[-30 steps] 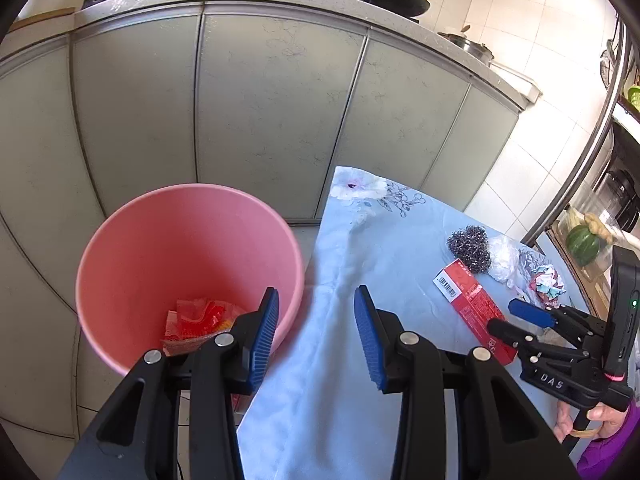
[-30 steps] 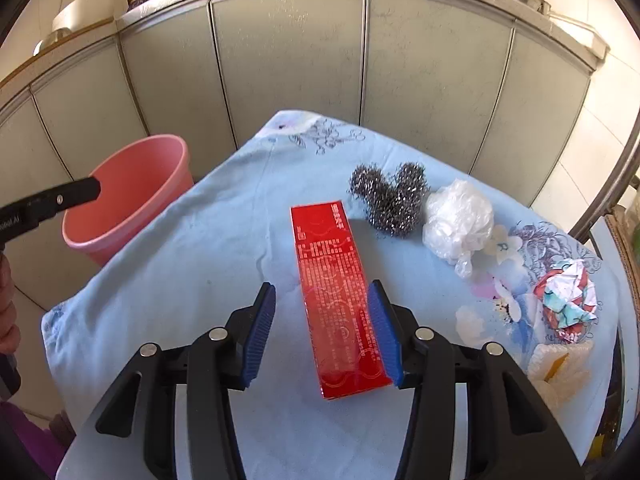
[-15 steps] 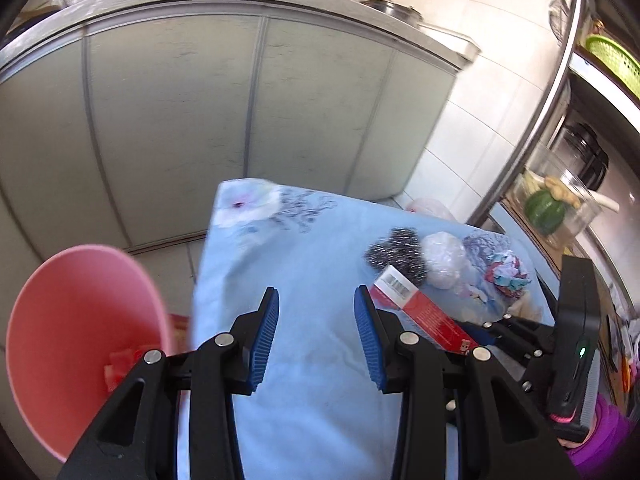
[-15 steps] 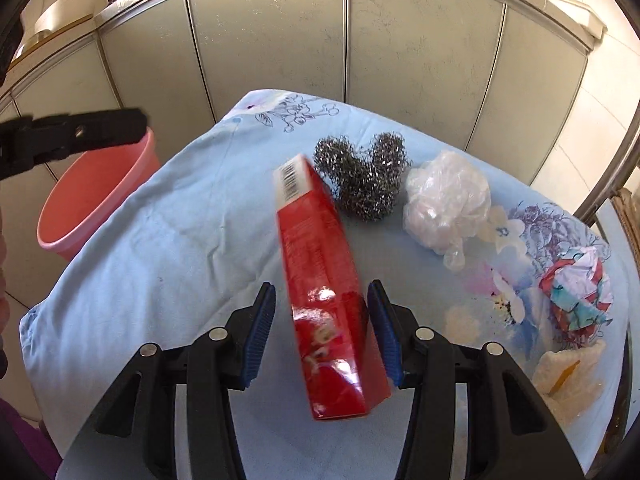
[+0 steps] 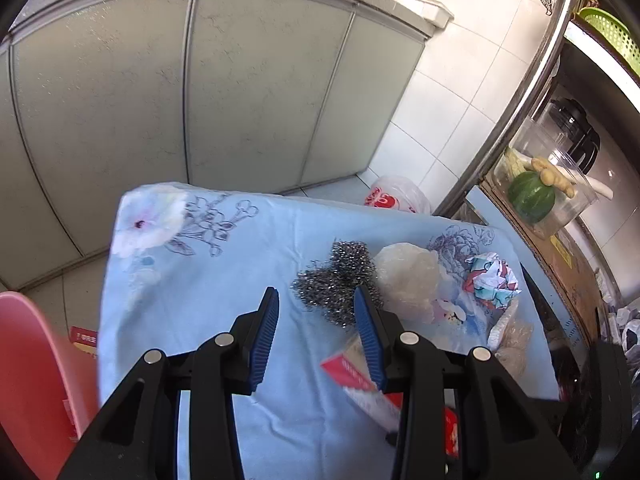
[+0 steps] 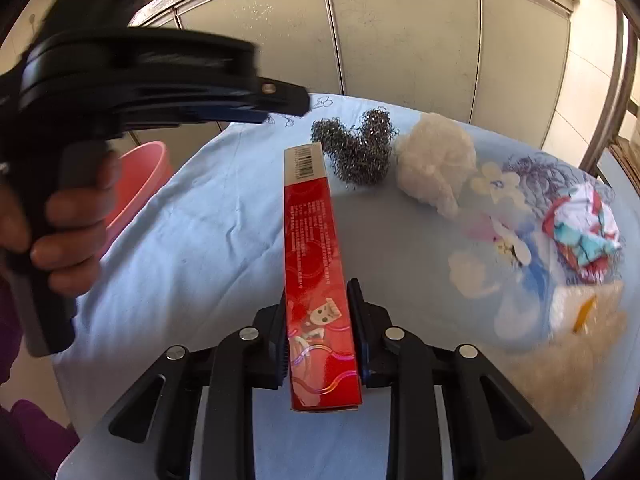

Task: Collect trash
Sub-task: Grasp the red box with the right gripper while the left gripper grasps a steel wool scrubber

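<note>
Right claw [image 6: 320,332] clamped on red carton [image 6: 314,264] at its near end; long axis runs away from claw, barcode end pointing toward steel wool [image 6: 356,148] mid-worktop [image 6: 192,240]. Left claw [image 5: 316,336] wide, holding nothing, above worktop's near edge.

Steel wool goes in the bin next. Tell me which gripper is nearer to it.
Left. The left gripper hangs open right in front of the steel wool, one fingertip beside it. The right gripper sits farther back, shut on the red box.
</note>
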`<state>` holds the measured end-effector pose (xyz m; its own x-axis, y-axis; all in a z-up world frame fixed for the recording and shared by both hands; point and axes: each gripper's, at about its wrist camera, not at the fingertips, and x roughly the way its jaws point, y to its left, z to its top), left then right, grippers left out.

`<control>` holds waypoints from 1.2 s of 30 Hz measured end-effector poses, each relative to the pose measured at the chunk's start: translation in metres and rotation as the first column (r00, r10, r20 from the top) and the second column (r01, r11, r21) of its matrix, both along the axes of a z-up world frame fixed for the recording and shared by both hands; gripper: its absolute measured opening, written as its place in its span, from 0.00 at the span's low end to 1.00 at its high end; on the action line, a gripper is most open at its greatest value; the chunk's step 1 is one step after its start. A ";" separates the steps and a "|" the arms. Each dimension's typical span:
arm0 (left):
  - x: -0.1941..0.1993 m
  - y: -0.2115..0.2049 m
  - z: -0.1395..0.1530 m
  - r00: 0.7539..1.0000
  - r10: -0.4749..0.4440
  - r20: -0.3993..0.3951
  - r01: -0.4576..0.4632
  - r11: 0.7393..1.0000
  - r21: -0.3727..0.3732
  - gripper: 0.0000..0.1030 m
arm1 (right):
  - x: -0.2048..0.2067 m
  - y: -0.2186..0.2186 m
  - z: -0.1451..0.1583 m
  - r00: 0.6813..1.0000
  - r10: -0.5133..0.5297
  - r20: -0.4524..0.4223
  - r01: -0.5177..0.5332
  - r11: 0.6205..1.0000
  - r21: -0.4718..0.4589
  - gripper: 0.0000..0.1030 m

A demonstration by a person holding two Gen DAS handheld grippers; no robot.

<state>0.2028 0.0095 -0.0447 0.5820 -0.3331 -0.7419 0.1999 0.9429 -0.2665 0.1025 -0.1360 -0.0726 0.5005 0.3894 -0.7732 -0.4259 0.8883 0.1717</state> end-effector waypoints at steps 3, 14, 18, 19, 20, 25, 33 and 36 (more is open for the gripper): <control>0.010 -0.009 -0.008 1.000 -0.007 -0.017 0.007 1.000 0.015 0.37 | -0.012 -0.004 -0.001 1.000 -0.008 -0.010 0.008 1.000 0.015 0.25; 0.022 -0.029 -0.028 1.000 0.010 -0.028 -0.008 0.997 0.083 0.26 | -0.027 -0.018 -0.011 0.997 -0.064 -0.041 0.065 0.998 0.025 0.25; 0.015 -0.028 -0.026 1.000 0.022 -0.005 -0.021 0.995 0.093 0.16 | -0.023 -0.019 -0.010 0.997 -0.067 -0.039 0.068 0.997 0.023 0.25; 0.013 -0.026 -0.025 1.000 0.030 -0.003 -0.029 0.996 0.088 0.16 | -0.022 -0.019 -0.011 0.997 -0.069 -0.039 0.070 0.997 0.027 0.25; 0.011 -0.025 -0.023 0.999 0.037 0.000 -0.037 0.996 0.087 0.16 | -0.024 -0.023 -0.008 0.997 -0.071 -0.040 0.072 0.997 0.028 0.25; -0.010 -0.013 -0.008 0.997 0.070 0.041 -0.073 0.995 0.074 0.15 | -0.030 -0.034 -0.003 0.994 -0.099 -0.042 0.100 0.994 0.035 0.25; -0.053 0.010 0.020 0.986 0.110 0.127 -0.121 0.989 0.081 0.15 | -0.039 -0.046 0.006 0.988 -0.151 -0.021 0.152 0.987 0.042 0.25; -0.069 0.020 0.028 0.981 0.126 0.146 -0.138 0.987 0.079 0.15 | -0.042 -0.047 0.010 0.988 -0.155 0.006 0.155 0.988 0.030 0.25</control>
